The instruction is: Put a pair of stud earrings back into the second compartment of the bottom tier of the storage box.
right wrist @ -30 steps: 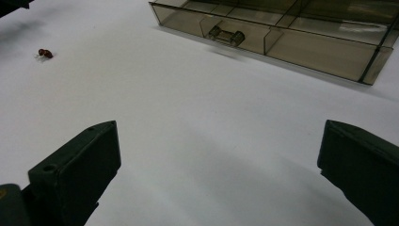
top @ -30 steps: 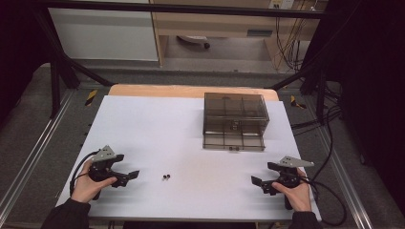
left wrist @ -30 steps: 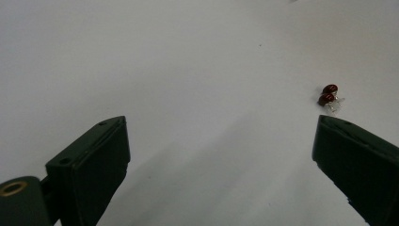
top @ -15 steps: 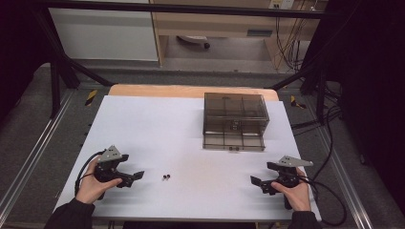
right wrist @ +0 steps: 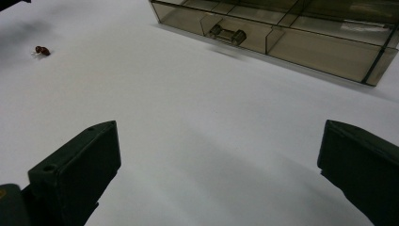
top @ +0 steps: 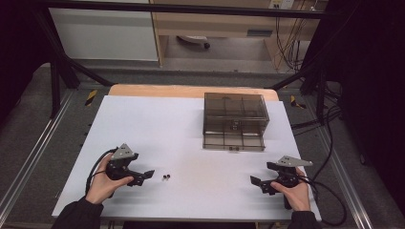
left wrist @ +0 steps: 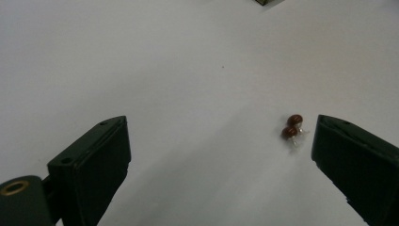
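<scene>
Two small dark red beads (top: 166, 177) (left wrist: 291, 128) (right wrist: 42, 50) lie together on the white table (top: 191, 138), near its front. My left gripper (top: 145, 175) (left wrist: 221, 160) is just left of them, open, with the beads close to its right jaw. My right gripper (top: 256, 182) (right wrist: 219, 165) stands open at the front right with nothing between its jaws. A smoky clear drawer box (top: 234, 120) (right wrist: 282, 33) sits at the back right, its lower drawer with a small handle (right wrist: 227, 33) pulled out.
A wooden strip (top: 191, 91) borders the table's far edge. Metal frame rails (top: 28, 157) run along both sides. Cables (top: 329, 191) trail from the right gripper off the table's right side.
My left gripper has moved to the right, toward the beads. The right gripper has stayed nearly still.
</scene>
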### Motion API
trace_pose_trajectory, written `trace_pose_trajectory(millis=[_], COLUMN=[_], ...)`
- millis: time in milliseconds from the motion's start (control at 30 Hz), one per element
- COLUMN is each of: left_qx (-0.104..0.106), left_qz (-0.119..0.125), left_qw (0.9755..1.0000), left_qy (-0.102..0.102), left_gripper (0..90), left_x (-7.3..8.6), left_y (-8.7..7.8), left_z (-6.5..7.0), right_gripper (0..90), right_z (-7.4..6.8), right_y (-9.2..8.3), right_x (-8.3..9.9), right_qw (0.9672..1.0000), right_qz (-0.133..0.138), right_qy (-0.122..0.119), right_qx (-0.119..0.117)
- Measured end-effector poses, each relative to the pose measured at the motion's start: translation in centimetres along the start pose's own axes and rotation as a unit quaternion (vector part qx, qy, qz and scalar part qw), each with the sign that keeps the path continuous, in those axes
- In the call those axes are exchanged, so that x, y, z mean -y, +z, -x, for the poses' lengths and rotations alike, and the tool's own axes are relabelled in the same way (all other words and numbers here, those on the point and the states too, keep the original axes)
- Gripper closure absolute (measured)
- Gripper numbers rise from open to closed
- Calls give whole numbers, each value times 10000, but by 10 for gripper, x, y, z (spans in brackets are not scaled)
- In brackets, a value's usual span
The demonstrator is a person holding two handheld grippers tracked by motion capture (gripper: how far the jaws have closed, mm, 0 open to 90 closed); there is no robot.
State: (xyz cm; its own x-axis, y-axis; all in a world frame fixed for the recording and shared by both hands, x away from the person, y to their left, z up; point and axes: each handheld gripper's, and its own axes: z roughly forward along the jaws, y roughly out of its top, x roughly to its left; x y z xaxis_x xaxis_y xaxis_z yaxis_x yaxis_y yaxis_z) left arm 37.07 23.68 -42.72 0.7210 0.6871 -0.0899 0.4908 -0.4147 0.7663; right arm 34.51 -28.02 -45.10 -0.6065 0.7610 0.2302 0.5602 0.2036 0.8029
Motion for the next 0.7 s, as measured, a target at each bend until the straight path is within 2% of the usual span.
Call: trace_pose_trajectory(millis=[233,367,700], left_qx=[23,40,143], left_qz=[-113,-243,-415], left_qw=[9999,9997,9990], left_qy=[2,56,11], left_gripper=[110,163,339], left_x=[-13,-11,-5], left_y=[14,22,30], left_z=[13,18,25], right_gripper=[6,6,6], right_z=[-1,0,0], right_y=[0,0,-1], right_x=[0,0,0], right_qw=[10000,10000,10000], right_qz=[-3,2,7], right_qy=[10,5,-8], right_qx=[7,3,7])
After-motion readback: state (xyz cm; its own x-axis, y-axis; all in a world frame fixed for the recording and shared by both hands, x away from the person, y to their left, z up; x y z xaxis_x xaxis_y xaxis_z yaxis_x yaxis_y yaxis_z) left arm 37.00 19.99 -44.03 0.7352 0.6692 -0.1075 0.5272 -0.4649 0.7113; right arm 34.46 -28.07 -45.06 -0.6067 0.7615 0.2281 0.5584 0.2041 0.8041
